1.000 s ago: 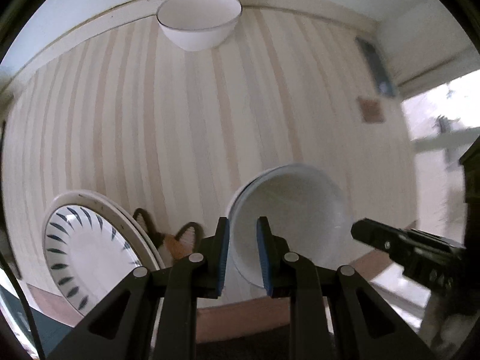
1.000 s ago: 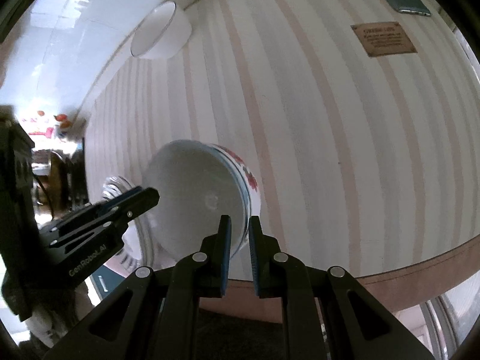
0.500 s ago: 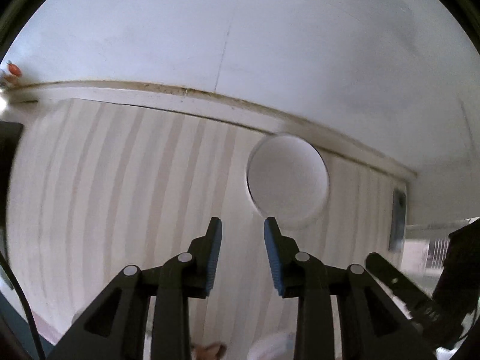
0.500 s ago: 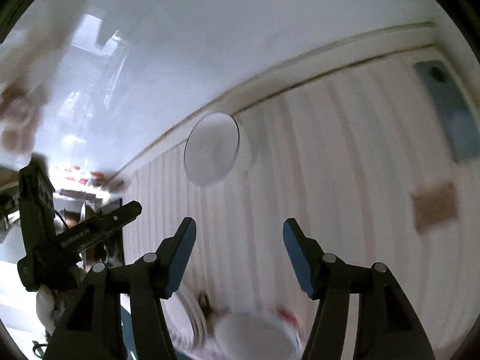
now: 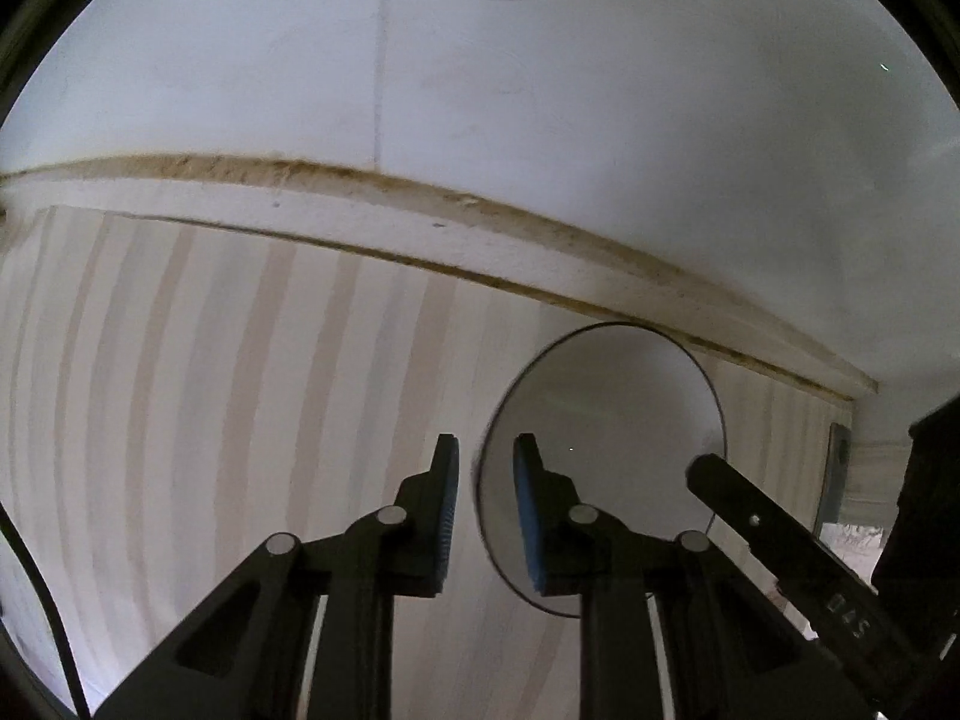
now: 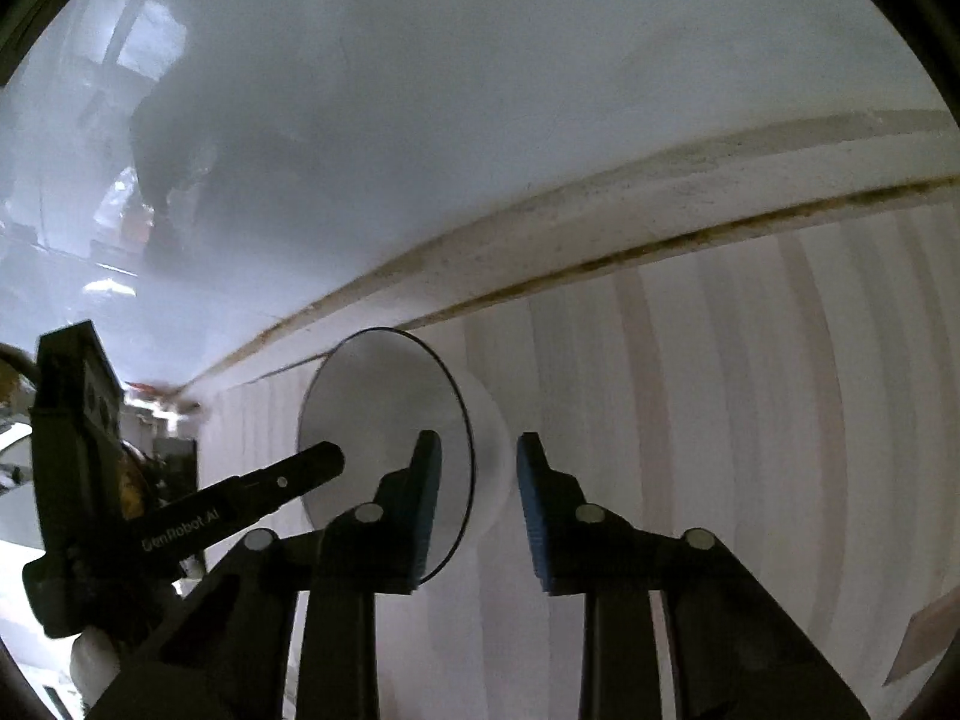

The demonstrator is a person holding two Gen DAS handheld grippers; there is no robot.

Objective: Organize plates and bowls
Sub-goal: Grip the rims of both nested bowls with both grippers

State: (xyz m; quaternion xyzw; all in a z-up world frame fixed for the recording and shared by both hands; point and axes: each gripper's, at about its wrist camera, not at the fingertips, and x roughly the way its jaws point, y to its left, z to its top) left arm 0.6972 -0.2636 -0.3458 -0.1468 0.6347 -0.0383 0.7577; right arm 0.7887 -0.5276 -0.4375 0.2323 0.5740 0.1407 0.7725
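Observation:
A white bowl [image 5: 606, 444] with a thin dark rim stands on the striped tabletop near the back wall. My left gripper [image 5: 485, 498] is open, its jaws straddling the bowl's left rim. In the right wrist view the same bowl [image 6: 384, 420] shows, and my right gripper [image 6: 477, 480] is open with its jaws on either side of the bowl's right rim. Neither gripper has closed on the rim. Each gripper shows in the other's view: the right one [image 5: 780, 546] and the left one [image 6: 240, 504]. The plates and the other bowl are out of view.
The pale striped tabletop [image 5: 210, 420] ends at a white wall [image 5: 480, 90] with a stained seam just behind the bowl. A grey flat object [image 5: 837, 468] lies at the far right. Clutter shows beyond the table's left end [image 6: 150, 414].
Both grippers left the near bowl, rose and moved forward to the far white bowl. The right gripper opened wide, then narrowed; both now straddle the far bowl's rim.

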